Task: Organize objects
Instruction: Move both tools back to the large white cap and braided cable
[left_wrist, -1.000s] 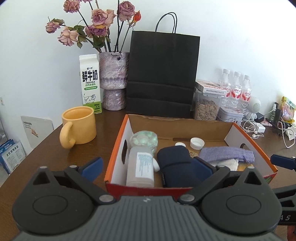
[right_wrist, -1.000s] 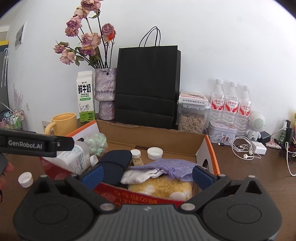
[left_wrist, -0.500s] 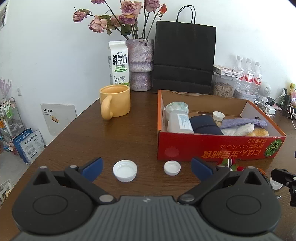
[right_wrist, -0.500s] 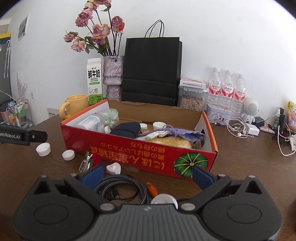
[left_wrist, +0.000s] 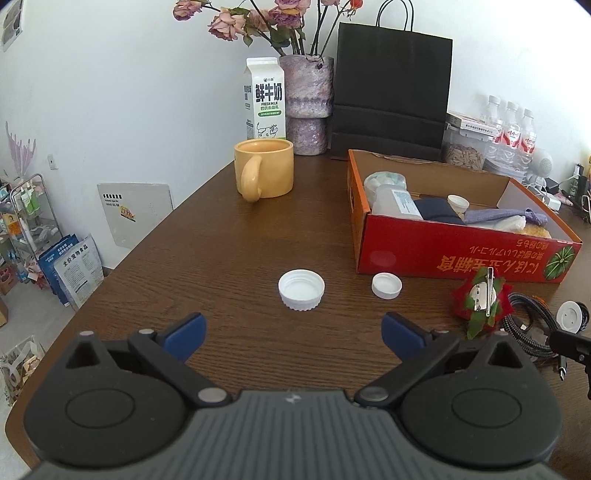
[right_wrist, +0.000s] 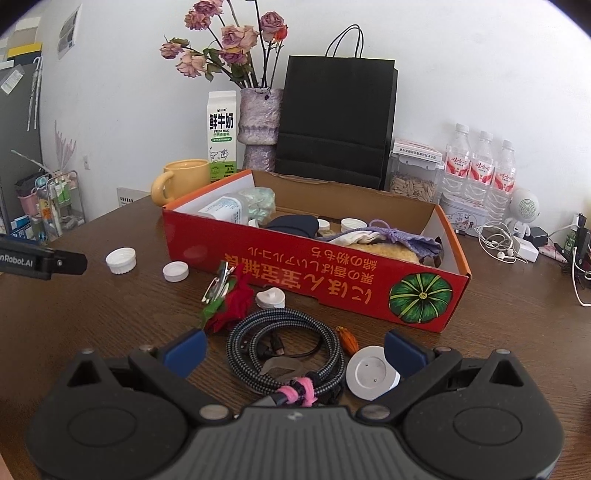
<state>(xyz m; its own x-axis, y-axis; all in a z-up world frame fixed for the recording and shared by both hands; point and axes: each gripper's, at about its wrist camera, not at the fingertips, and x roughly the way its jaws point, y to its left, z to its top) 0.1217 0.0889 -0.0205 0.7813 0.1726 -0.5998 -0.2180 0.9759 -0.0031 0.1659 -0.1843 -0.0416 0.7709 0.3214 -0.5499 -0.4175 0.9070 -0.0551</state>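
Observation:
A red cardboard box (left_wrist: 461, 254) (right_wrist: 332, 280) on the brown table holds a bottle, a dark pouch, caps and purple cloth. In front of it lie a large white cap (left_wrist: 301, 289) (right_wrist: 120, 260), a small white cap (left_wrist: 386, 285) (right_wrist: 176, 271), a red flower clip (left_wrist: 482, 299) (right_wrist: 231, 299), a coiled braided cable (right_wrist: 284, 347) and a white round charger puck (right_wrist: 371, 373). My left gripper (left_wrist: 293, 330) is open and empty, just short of the large cap. My right gripper (right_wrist: 293, 349) is open and empty, its fingers either side of the cable coil.
A yellow mug (left_wrist: 264, 168), milk carton (left_wrist: 265, 99), flower vase (left_wrist: 306, 103) and black paper bag (left_wrist: 391, 88) stand behind the box. Water bottles (right_wrist: 480, 173), a seed jar (right_wrist: 413, 177) and earphones (right_wrist: 498, 242) sit at the right. The table's left edge (left_wrist: 122, 266) is near.
Both grippers have pulled back from above the box toward the table's front. The loose caps, flower clip and cable have come into view before them.

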